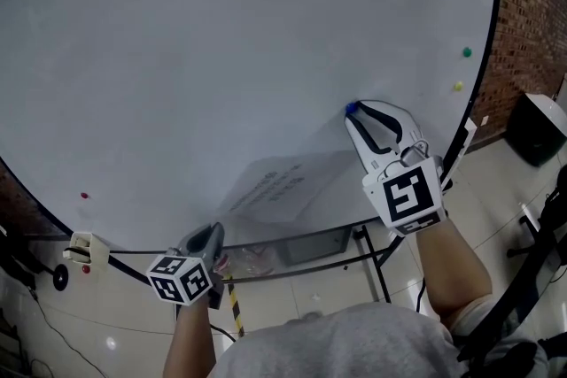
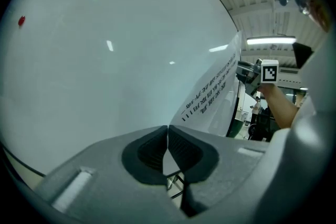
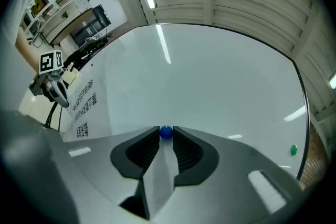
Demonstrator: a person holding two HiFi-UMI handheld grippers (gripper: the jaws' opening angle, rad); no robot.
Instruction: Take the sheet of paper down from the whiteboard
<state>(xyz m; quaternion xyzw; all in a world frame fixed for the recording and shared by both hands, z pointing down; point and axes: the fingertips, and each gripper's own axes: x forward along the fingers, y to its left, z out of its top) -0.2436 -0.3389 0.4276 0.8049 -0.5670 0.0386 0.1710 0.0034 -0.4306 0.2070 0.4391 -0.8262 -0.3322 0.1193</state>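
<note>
A white sheet of paper (image 1: 282, 189) with black print hangs low on the whiteboard (image 1: 221, 40), its lower part lifted off the board. A small blue magnet (image 1: 352, 109) sits at the sheet's upper right corner. My right gripper (image 1: 356, 114) points level at the board with its pads closed on either side of the blue magnet (image 3: 166, 132). My left gripper (image 1: 214, 231) is at the sheet's lower left corner. In the left gripper view its jaws (image 2: 168, 127) are shut, and the sheet (image 2: 212, 94) runs from their tips up toward the right gripper.
A green magnet (image 1: 467, 52) and a yellow magnet (image 1: 458, 86) cling near the board's right edge, and a red one (image 1: 84, 196) sits at its lower left. The board's stand legs (image 1: 374, 263) are below. A brick wall (image 1: 532, 4) and a black box (image 1: 539, 128) stand to the right.
</note>
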